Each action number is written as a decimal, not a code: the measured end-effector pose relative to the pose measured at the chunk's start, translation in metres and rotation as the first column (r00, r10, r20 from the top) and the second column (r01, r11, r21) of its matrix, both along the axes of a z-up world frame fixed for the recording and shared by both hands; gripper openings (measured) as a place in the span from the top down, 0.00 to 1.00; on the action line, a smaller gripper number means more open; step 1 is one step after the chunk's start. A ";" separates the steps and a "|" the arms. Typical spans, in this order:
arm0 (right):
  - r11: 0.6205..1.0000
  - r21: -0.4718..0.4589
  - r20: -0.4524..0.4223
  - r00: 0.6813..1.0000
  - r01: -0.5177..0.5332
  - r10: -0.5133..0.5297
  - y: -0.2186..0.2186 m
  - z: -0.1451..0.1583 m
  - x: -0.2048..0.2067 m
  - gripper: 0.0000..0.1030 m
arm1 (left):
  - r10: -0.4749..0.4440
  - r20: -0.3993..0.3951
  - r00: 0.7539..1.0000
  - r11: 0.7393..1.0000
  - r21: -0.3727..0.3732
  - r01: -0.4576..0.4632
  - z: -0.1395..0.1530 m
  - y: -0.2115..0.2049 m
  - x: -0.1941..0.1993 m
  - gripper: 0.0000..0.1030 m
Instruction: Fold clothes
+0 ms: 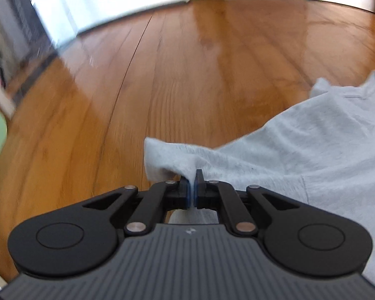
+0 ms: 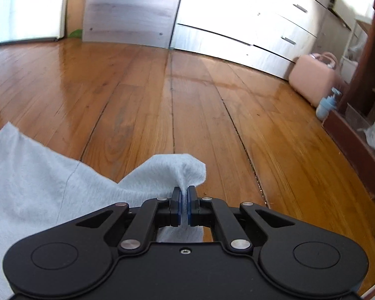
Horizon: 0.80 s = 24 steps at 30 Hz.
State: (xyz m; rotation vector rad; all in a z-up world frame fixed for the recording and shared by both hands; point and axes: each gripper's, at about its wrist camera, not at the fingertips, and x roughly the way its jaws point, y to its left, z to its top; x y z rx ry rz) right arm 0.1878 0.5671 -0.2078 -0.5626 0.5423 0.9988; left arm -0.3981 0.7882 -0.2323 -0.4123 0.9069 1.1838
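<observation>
A light grey garment (image 1: 300, 155) of soft, heathered knit lies spread over the wooden floor. In the left wrist view it fills the right side, reaching from the near right corner to a far point at the right edge, with a stitched seam running down it and dark print marks at the right edge. Its near left corner is lifted off the boards into a small puckered peak. In the right wrist view the same garment (image 2: 37, 195) covers the near left, a seam crossing it, and its right corner is raised and bunched into a folded flap.
</observation>
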 end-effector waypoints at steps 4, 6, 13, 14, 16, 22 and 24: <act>1.000 -0.027 0.043 0.999 -0.010 0.011 0.000 -0.007 -0.004 0.97 | -0.008 -0.073 0.997 1.000 0.010 0.009 -0.011 -0.008 0.001 0.97; 0.999 -0.054 0.060 0.998 0.000 0.003 0.001 -0.011 -0.006 0.97 | -0.014 -0.117 0.993 0.999 0.037 0.018 -0.016 -0.014 0.004 0.97; 0.976 -0.046 -0.244 0.946 0.211 -0.216 -0.016 0.007 0.040 0.60 | 0.126 -0.039 0.991 0.992 0.002 -0.126 0.002 -0.009 -0.004 0.64; 0.973 -0.031 -0.350 0.910 0.228 -0.224 -0.024 0.011 0.043 0.52 | 0.144 0.009 0.990 0.989 -0.016 -0.144 0.007 -0.010 -0.011 0.57; 0.971 -0.013 -0.463 0.859 0.239 -0.217 -0.041 0.014 0.038 0.46 | 0.178 0.081 0.981 0.984 -0.048 -0.174 0.017 -0.016 -0.022 0.51; 0.947 -0.120 -0.628 0.715 0.299 -0.306 -0.085 -0.004 0.019 0.42 | 0.174 0.133 0.976 0.981 -0.112 -0.159 0.025 -0.049 -0.038 0.43; 0.944 -0.136 -0.685 0.660 0.300 -0.309 -0.091 -0.012 0.017 0.42 | 0.183 0.161 0.970 0.975 -0.159 -0.158 0.023 -0.057 -0.043 0.41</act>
